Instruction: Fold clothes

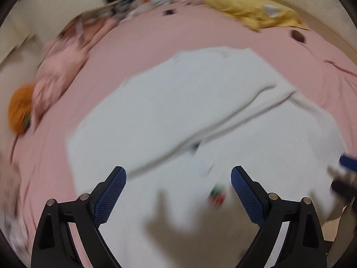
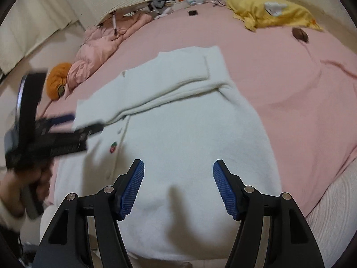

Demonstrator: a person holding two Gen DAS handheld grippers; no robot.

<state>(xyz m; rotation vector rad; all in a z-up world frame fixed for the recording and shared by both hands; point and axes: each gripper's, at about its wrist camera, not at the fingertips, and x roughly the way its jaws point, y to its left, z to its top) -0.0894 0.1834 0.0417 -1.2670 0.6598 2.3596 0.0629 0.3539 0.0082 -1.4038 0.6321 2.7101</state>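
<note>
- Nearest the lens in the right wrist view, the right gripper (image 2: 178, 185) hangs over the lower body of the white cardigan (image 2: 178, 122), its blue pads spread wide with nothing between them and no cloth touched.
- In the left wrist view the left gripper (image 1: 178, 192) is likewise spread, empty, above the same garment; that picture is smeared, so fine detail is lost.
- Far left of the right wrist view, the left gripper shows from outside as a dark blur held by a hand (image 2: 33, 178), near the cardigan's left edge; I cannot tell whether it touches the cloth.
- The cardigan lies flat on the pink bed sheet (image 2: 290, 111), button front up, a small strawberry patch (image 2: 113, 147) beside the placket, and one sleeve (image 2: 169, 91) already laid across the chest.
- The knit looks thick, soft and light: it should drape and sag rather than hold a line, and is unlikely to slip from ribbed pads.
- Best holds, in my judgement, are the doubled edges: hem corners or side seam, one per gripper, lifted evenly so the folded sleeve stays put.
- Off to the right, a yellow pillow (image 2: 274, 14) sits well apart from the work.
</note>
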